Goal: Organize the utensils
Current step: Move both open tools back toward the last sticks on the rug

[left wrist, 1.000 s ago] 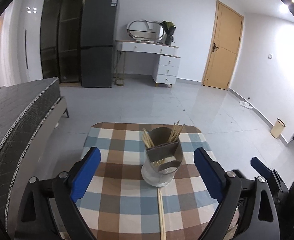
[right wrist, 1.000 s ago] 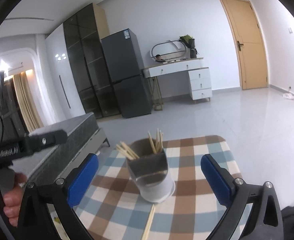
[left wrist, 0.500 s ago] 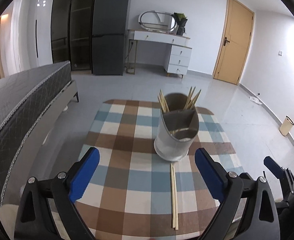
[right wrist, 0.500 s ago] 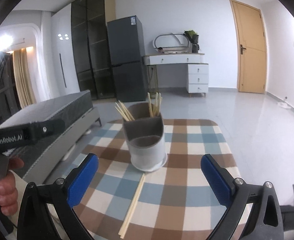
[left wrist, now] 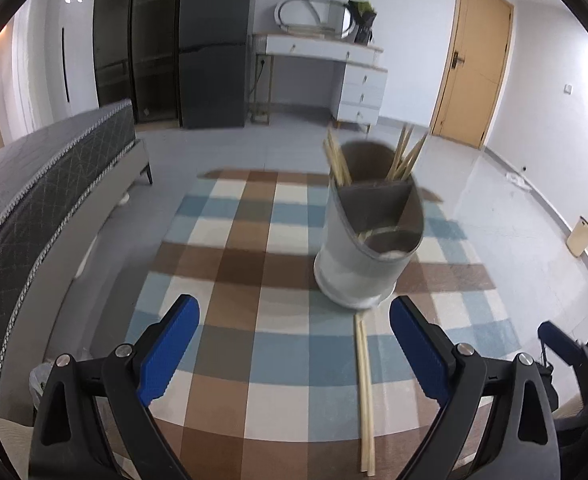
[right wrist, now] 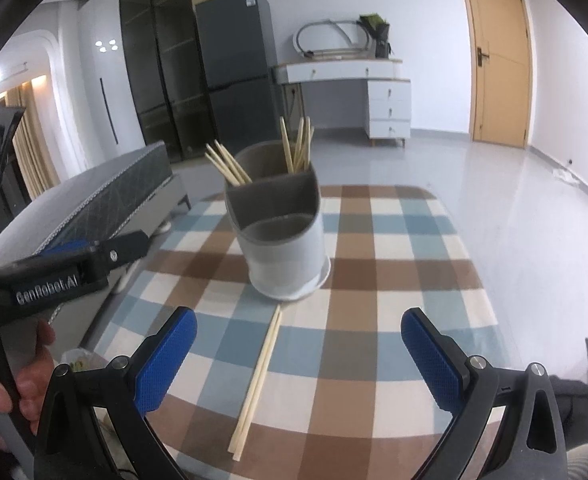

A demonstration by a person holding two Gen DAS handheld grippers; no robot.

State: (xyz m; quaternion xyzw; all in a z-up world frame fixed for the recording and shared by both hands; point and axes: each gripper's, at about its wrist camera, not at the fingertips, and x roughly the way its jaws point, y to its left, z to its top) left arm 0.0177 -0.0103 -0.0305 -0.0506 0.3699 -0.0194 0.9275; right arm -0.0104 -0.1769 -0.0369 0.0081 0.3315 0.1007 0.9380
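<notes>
A grey divided utensil holder (left wrist: 368, 236) stands on a checked tablecloth (left wrist: 230, 280); it also shows in the right wrist view (right wrist: 282, 232). Several wooden chopsticks (left wrist: 336, 160) stick up from its back compartments. A pair of chopsticks (left wrist: 365, 392) lies flat on the cloth in front of the holder, also seen in the right wrist view (right wrist: 256, 384). My left gripper (left wrist: 294, 352) is open and empty, above the near part of the table, left of the loose pair. My right gripper (right wrist: 298, 360) is open and empty, above the loose pair.
A dark bed (left wrist: 34, 184) runs along the left of the table. The left gripper's body (right wrist: 62, 276) and the hand holding it show at the left of the right wrist view. A fridge (left wrist: 214, 48), a white desk (left wrist: 326, 56) and a door (left wrist: 474, 60) stand far behind.
Both grippers have pulled back and tilted down, so more of the near tablecloth and the whole loose chopstick pair now show. Both stay open and empty.
</notes>
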